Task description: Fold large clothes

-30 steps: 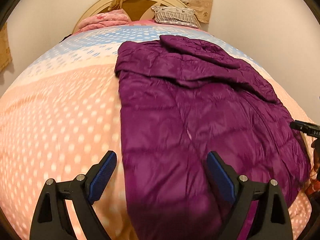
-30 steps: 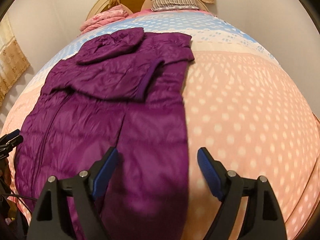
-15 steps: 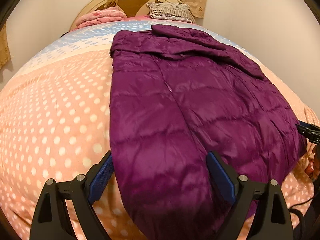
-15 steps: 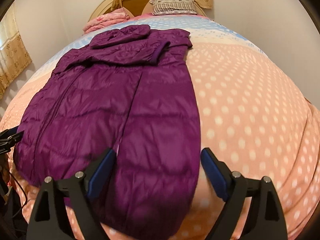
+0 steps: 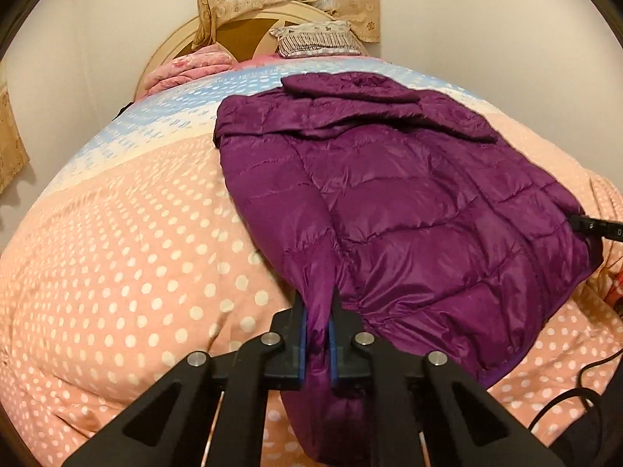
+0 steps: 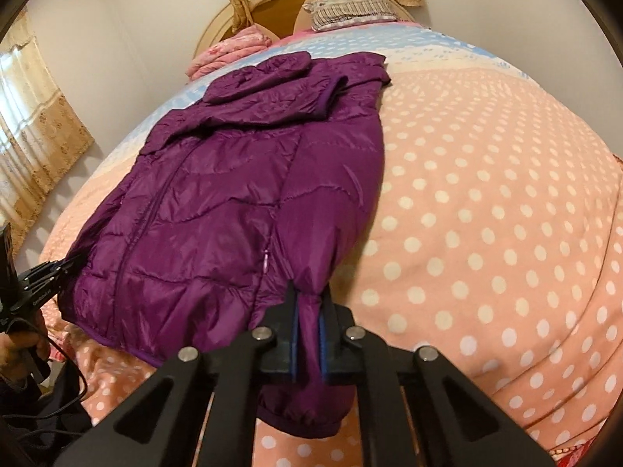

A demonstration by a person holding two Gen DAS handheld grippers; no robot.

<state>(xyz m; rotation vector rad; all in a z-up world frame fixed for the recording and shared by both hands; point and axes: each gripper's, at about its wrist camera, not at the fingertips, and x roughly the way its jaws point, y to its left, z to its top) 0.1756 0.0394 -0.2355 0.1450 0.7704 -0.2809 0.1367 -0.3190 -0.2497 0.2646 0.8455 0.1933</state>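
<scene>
The big bed (image 5: 117,272) has a pink cover with white dots, and it fills most of both views. A purple puffy jacket (image 5: 409,202) lies flat on it. The jacket is long. Its hood end points far away, toward the headboard (image 6: 280,7) and the striped pillow (image 6: 350,7). Its bottom end is close, at the near edge of the bed.

So the jacket stretches straight away from both grippers. Its long way runs from near to far. I think the next move is to lift the near end and carry it up toward the hood.

Each gripper is at one near corner. The left gripper (image 5: 317,334) has just closed and now pinches purple cloth at the jacket's left side. The right gripper (image 6: 307,334) has just closed too, and it pinches the cloth at the right side, where a sleeve cuff hangs down. Both point down at a slant toward the bed. Both are about as near to the jacket as each other.
</scene>
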